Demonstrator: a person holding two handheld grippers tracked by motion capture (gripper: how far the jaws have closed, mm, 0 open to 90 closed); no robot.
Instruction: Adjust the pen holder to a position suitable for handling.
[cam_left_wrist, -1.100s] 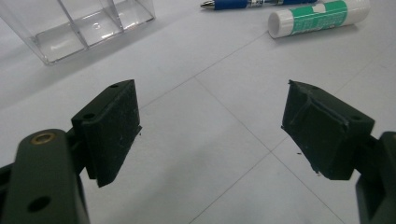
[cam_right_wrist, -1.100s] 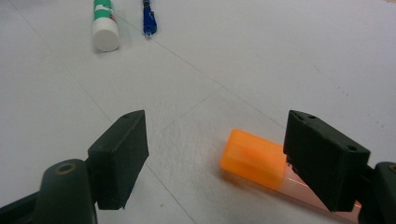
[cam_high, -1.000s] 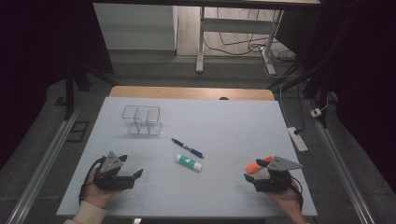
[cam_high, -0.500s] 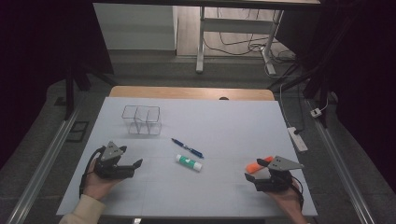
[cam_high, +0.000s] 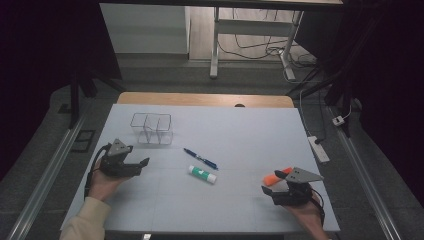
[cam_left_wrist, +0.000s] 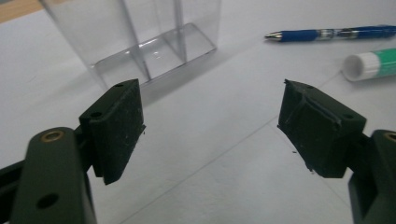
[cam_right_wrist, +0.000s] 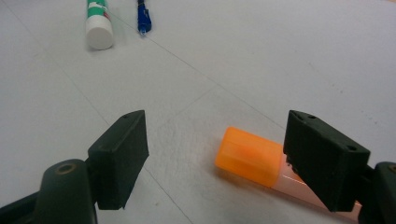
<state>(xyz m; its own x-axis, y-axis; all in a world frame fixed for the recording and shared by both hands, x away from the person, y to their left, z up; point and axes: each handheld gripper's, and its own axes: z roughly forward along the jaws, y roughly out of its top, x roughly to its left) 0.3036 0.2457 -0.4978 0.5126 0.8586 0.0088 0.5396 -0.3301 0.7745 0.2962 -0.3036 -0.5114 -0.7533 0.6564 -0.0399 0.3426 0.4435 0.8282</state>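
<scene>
1. Resting low over the left part of the desk (cam_high: 230, 125), the left claw (cam_high: 142, 164) stands wide open with nothing between its jaws; the person's left hand (cam_high: 102, 182) holds it from behind.
2. In the left gripper view, the left claw's two black pads (cam_left_wrist: 116, 123) are well apart, with bare white surface between them.
3. A clear plastic organizer (cam_high: 151, 128) with several compartments stands upright just beyond the left claw, near it but not touching; its compartments look empty.
4. A blue pen (cam_high: 200, 158) lies flat near the middle of the desk, to the right of the organizer.
5. A glue stick (cam_high: 202, 174) with a green body and a white cap lies just beside the pen, on the person's side of it, apart from it.
6. In the left gripper view both the pen and the glue stick lie ahead and to the right of the open jaws, clear of them.
7. The right claw (cam_high: 267, 192) sits near the front right corner of the desk, also open and gripping nothing, held by the right hand (cam_high: 305, 210).
8. An orange marker (cam_right_wrist: 254, 158) lies flat on the desk right by the right claw; in the right gripper view its orange cap lies between the jaws, close against the right-hand pad, and whether they touch cannot be told.
</scene>
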